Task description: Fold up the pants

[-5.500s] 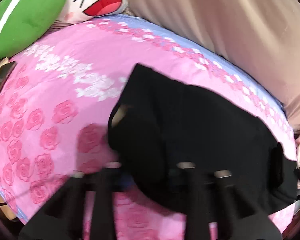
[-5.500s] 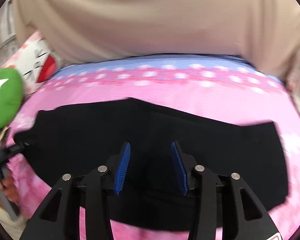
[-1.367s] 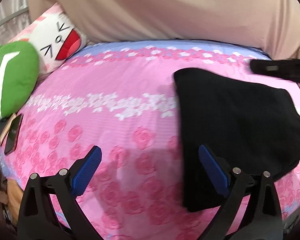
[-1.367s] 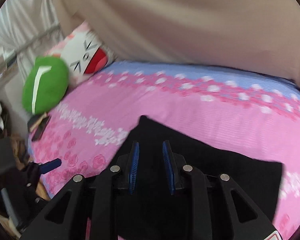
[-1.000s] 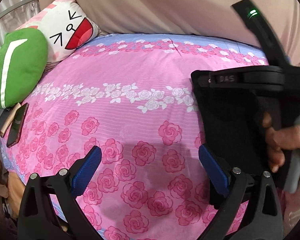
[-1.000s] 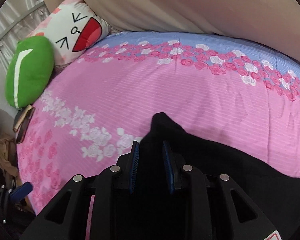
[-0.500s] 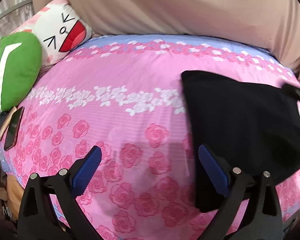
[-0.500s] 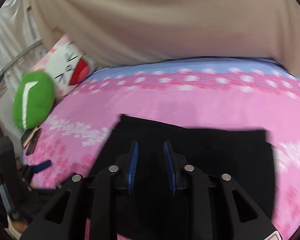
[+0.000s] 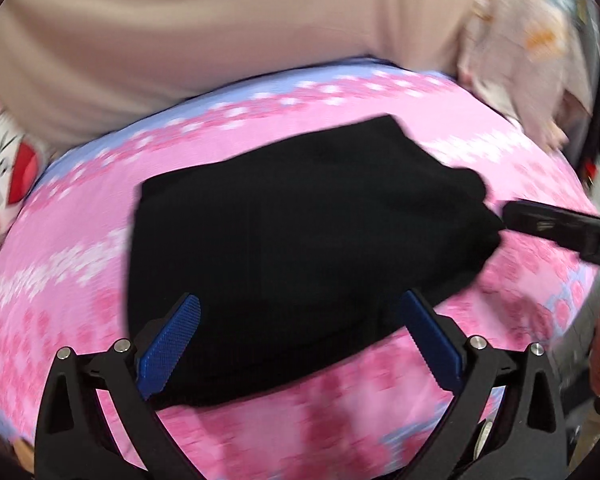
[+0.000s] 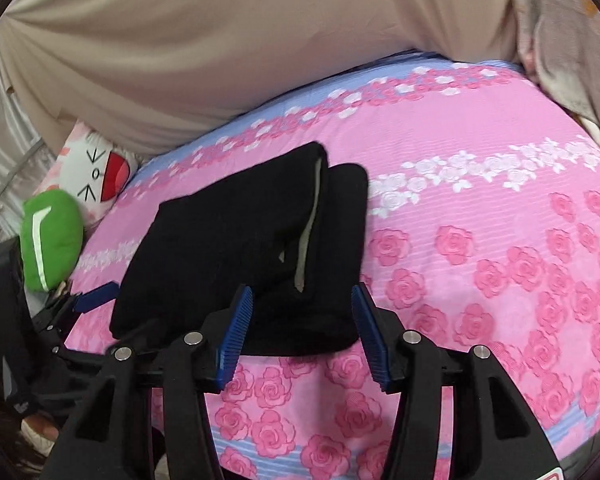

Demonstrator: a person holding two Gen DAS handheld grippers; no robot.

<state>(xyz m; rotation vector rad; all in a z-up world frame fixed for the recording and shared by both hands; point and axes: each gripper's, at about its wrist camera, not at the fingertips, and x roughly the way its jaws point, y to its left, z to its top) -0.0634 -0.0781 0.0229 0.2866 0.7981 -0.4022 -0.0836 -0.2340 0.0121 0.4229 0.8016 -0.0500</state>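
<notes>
**Folded pants lie on the bed, both grippers released**

Left wrist view: the left gripper (image 9: pixel 300 326) hovers with jaws spread wide, empty, above the black pants (image 9: pixel 300 240) on the pink rose bedsheet (image 9: pixel 520 280).

Right wrist view: the right gripper (image 10: pixel 303 330) is released too, its blue pads (image 10: pixel 236 334) parted over the folded pants (image 10: pixel 228 248). A green pillow (image 10: pixel 52 236) sits far left.

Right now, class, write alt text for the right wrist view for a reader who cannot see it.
Folded black pants lie on a pink rose-print bedsheet, a pale strip showing along the fold. The right gripper hovers at their near edge, jaws open. A green pillow and a cartoon-face cushion sit far left.
</notes>
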